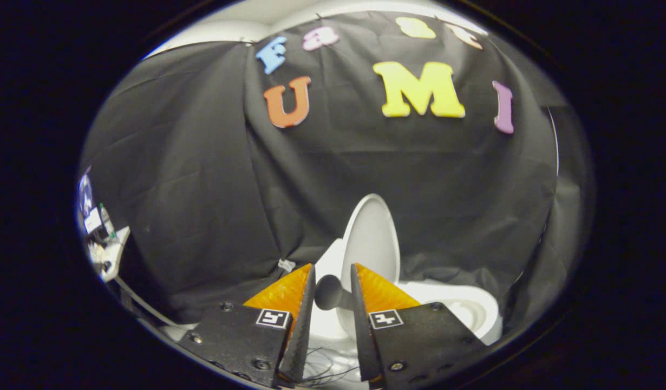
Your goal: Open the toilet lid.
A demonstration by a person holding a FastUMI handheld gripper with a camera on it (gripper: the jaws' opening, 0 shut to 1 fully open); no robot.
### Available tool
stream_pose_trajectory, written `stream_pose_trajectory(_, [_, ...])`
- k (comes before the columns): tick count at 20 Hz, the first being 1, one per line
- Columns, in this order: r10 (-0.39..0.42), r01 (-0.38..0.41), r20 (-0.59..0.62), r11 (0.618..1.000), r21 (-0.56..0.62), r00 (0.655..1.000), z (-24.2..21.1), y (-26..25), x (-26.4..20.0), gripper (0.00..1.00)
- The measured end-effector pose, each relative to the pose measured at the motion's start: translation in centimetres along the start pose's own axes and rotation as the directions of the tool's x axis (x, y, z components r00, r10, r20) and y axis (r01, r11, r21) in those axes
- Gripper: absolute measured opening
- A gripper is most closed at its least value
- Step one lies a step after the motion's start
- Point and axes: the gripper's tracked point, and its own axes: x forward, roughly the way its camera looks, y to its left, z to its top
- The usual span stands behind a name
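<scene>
The gripper (333, 281) sits at the bottom centre of the frame with its two fingers drawn to a narrow gap. A small dark round knob (328, 292) lies in that gap. Whether both fingers actually press on it cannot be told, since a thin space seems to show on either side.

Just ahead of the fingertips, in the lower centre of the frame, stands the toilet lid (372, 238). It is already raised, upright or close to it, showing its pale inner face edge-on and turned slightly. The knob seems to be fixed to the lid's near edge as a handle, though the joint itself is hidden by the fingers.

The lid looks like thin, stiff moulded plastic: probably light, smooth and slippery, swinging freely on its hinge. It would likely drop if released short of its balance point. The knob is the sensible place to hold, as the bare rim offers little purchase.

To the lower right lies the open toilet bowl (468, 309), glossy white and rigid.

Count: one lid, one bowl, one knob, two fingers. Some clutter (100, 238) sits at the far left, too small to make out.
</scene>
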Motion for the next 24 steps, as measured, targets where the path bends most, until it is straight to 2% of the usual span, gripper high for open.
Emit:
stream_pose_trajectory(1, [-0.010, 0.012, 0.047, 0.999, -0.053, 0.999, 0.5, -0.2, -1.6, 0.42])
stream_pose_trajectory(4, [0.015, -0.002, 0.115, 0.993, -0.116, 0.993, 0.8, -0.7, -5.5, 0.58])
stream_pose_trajectory(10, [-0.015, 0.020, 0.146, 0.999, -0.033, 0.989, -1.4, -5.9, -11.4, 0.91])
stream_pose_trajectory(17, [-0.143, 0.137, 0.194, 0.990, 0.045, 0.971, -6.0, -14.9, -17.5, 0.94])
stream_pose_trajectory(24, [-0.252, 0.225, 0.226, 0.965, 0.136, 0.941, -12.6, -21.3, -22.6, 0.95])
